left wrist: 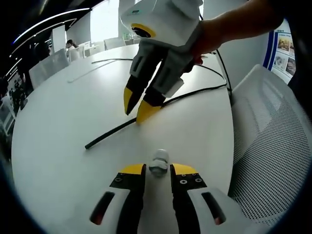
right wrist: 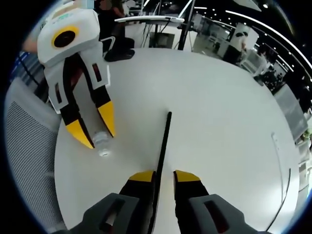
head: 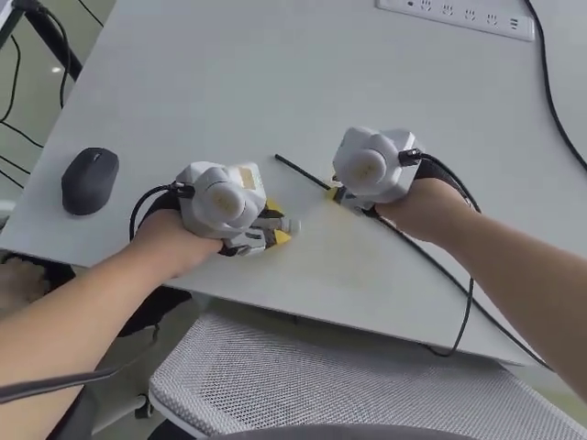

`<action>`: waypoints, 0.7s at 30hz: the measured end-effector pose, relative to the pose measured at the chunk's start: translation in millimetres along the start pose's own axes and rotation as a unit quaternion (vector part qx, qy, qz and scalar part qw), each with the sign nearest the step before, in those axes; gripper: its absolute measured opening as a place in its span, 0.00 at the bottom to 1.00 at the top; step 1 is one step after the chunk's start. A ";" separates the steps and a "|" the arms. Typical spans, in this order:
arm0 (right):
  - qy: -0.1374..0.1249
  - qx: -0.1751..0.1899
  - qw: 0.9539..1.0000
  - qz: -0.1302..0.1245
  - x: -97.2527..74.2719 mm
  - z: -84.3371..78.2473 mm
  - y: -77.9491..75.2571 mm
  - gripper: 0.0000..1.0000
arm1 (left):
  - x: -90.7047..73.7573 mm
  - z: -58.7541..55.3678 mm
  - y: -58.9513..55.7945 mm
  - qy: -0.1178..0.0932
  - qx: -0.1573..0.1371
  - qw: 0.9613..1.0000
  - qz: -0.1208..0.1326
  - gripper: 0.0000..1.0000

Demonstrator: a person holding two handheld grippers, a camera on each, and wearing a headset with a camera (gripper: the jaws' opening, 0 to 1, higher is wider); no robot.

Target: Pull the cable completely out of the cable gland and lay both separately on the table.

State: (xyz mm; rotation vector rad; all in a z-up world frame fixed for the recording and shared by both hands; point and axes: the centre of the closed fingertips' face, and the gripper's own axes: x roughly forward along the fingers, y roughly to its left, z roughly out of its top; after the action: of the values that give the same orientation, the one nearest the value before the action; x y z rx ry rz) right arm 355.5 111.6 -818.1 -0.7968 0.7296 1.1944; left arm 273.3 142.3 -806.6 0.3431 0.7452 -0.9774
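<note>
In the head view, your left tongs [head: 278,235] sit low over the surface [head: 229,82], close to its near edge. The pale cable gland [head: 290,225] lies at their yellow tips. Your right tongs [head: 339,193] are just beside them, further in from that edge. The thin black cable [head: 301,170] runs out from their tips, flat on the surface, with its free end towards the far edge. A dark mouse [head: 89,180] rests by the left edge, and a white power strip [head: 454,13] lies along the far edge. A mesh chair [head: 348,385] shows below the near edge.

In the left gripper view, your left tongs [left wrist: 158,169] are parted to about the width of the cable gland [left wrist: 159,160], which sits between the tips and pokes out a little past them. You cannot tell whether they press on it. Beyond, the right tongs [left wrist: 138,107] point down at the cable [left wrist: 109,132]. The cable lies apart from the gland, and nothing is threaded through the gland.

In the right gripper view, your right tongs [right wrist: 165,176] stand a narrow gap apart, wider than the cable [right wrist: 165,134]. The cable runs through the gap along one tip without being clamped. The left tongs [right wrist: 95,131] straddle the cable gland [right wrist: 102,142], which rests on the surface near the edge by the chair.
</note>
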 end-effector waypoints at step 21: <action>-0.109 0.082 0.989 -0.055 -85.6 10.7 -20.3 0.29 | -22.0 8.6 7.7 -0.032 -0.074 0.995 0.051 0.40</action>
State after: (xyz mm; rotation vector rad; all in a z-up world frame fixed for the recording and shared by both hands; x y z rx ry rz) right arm 357.6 73.7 -738.0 -0.5539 0.5874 1.0870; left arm 275.8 155.1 -785.5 0.2172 0.7303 -0.8286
